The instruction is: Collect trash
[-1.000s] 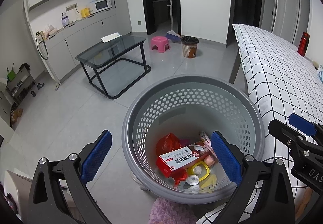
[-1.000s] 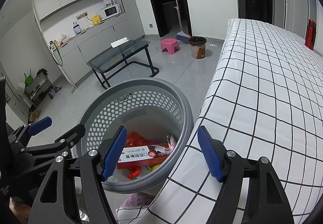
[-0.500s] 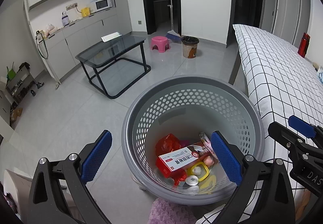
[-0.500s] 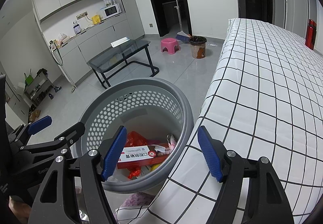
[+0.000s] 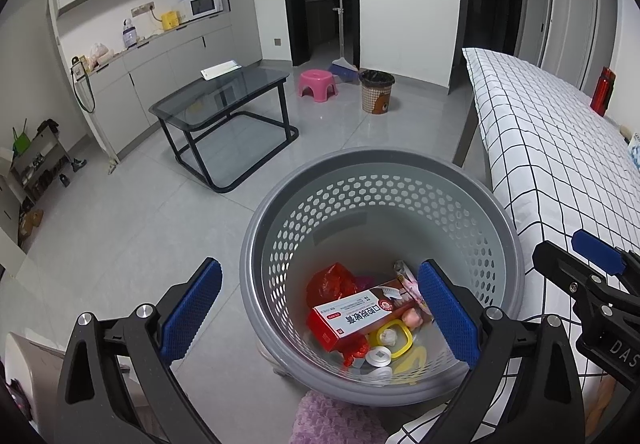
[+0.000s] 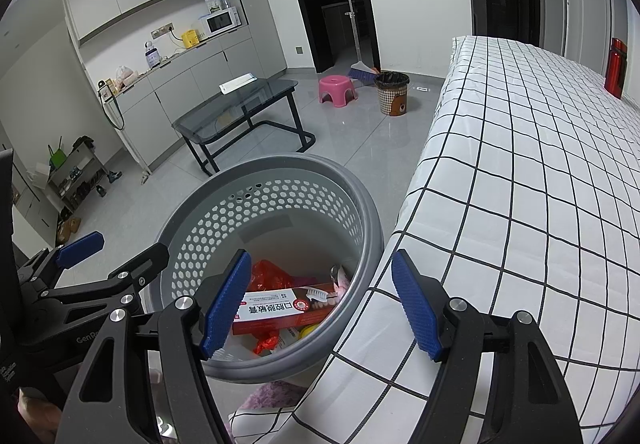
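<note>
Nothing moved; toothpaste box (image 5: 362, 311) lies flat in basket (image 5: 280, 212), long axis left-right.

baskets 1 (image 5: 280, 244) | toothpaste boxes 1 (image 5: 360, 310) | stools 1 (image 5: 318, 82) | bins 1 (image 5: 376, 91)

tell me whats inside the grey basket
In the grey basket: a red-and-white toothpaste box lying on top, a crumpled red bag, a yellow ring, a white cap. Whatever lies beneath the box is hidden.
</note>
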Action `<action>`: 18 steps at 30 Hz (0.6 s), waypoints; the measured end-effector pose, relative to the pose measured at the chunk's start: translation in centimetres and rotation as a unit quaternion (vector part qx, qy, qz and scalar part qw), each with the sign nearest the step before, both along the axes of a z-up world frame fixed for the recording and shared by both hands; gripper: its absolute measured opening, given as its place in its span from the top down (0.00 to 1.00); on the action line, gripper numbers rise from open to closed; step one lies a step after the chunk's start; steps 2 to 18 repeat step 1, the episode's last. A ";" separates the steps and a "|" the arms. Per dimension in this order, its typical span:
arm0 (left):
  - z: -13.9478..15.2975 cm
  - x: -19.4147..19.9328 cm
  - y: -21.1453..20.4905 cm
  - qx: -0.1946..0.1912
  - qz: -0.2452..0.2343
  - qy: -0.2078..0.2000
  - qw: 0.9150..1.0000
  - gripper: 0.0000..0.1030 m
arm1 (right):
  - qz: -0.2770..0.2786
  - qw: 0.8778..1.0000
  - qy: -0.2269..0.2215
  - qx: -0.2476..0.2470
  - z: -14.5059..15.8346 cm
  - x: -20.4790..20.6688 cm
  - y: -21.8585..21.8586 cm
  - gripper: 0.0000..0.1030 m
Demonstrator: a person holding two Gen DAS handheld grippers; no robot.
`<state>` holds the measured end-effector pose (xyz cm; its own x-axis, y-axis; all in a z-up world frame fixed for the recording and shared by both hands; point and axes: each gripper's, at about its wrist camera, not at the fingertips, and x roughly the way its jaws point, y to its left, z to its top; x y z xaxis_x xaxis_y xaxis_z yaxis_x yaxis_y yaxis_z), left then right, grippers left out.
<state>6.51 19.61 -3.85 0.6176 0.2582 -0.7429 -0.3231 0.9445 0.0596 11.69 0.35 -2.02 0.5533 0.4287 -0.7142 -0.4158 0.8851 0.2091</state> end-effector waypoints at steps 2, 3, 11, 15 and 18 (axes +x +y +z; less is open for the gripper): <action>0.0 0.0 0.0 0.000 0.000 0.000 1.000 0.06 | 0.000 1.000 0.000 0.000 0.0 0.0 0.0 0.33; 0.0 0.0 0.0 0.000 0.000 0.000 1.000 0.06 | 0.000 1.000 0.000 0.000 0.0 0.0 0.0 0.33; 0.0 0.0 0.0 0.000 0.000 0.000 1.000 0.06 | 0.000 1.000 0.000 0.000 0.0 0.0 0.0 0.33; 0.0 0.0 0.0 0.000 0.000 0.000 1.000 0.06 | 0.000 1.000 0.000 0.000 0.0 0.0 0.0 0.33; 0.0 0.0 0.0 0.000 0.000 0.000 1.000 0.06 | 0.000 1.000 0.000 0.000 0.0 0.0 0.0 0.33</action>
